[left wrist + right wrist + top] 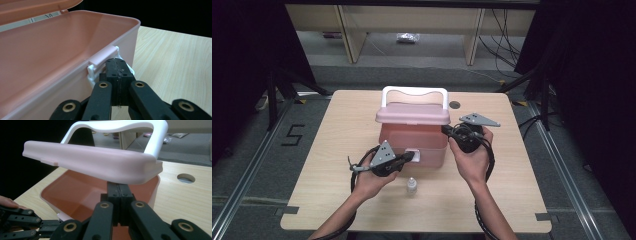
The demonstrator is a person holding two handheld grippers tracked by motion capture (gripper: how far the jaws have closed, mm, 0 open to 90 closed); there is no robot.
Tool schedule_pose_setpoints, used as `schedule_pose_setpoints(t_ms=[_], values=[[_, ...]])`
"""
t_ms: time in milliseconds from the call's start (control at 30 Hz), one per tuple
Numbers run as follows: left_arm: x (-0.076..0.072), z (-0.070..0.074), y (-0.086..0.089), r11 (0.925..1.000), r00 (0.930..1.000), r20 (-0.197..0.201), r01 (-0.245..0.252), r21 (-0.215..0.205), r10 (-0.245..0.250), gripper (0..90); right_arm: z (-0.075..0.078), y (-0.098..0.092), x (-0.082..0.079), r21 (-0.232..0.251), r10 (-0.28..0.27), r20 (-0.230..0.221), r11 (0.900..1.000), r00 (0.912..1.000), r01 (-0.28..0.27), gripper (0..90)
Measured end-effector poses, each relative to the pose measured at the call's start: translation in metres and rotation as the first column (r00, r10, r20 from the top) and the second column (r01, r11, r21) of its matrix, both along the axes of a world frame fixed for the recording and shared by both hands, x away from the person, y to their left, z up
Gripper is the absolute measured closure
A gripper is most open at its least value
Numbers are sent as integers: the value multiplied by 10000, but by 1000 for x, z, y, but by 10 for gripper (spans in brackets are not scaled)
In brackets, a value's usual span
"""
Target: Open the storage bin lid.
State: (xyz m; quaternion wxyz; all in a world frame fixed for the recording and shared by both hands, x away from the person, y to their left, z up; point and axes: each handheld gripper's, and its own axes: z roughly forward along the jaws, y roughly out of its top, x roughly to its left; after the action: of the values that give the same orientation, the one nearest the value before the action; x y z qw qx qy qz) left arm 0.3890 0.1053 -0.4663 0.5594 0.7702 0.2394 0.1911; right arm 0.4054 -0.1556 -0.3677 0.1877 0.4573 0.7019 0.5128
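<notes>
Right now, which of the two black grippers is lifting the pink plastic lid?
The right gripper, shut, tips under the raised pink lid; the left gripper rests at the box's white latch.

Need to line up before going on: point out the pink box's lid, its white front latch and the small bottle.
lid (100, 162), right gripper view, on its pink front edge.
white front latch (102, 58), left gripper view, on its top bar.
small bottle (411, 186), high view, on its body.

Even overhead light on the table (512, 200), dark surroundings, soft shadows, slightly soft close-up views
</notes>
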Motion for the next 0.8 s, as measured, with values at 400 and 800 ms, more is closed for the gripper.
schedule_pose_setpoints(t_ms=[400,800], values=[[0,0,0,10000,10000,-1,1,-14,-1,896,7,2,5,-30,-260,463,9997,9986,262,900],[0,0,0,10000,10000,-24,-8,-51,8,896,13,5,8,180,-386,635,9991,9972,375,900]])
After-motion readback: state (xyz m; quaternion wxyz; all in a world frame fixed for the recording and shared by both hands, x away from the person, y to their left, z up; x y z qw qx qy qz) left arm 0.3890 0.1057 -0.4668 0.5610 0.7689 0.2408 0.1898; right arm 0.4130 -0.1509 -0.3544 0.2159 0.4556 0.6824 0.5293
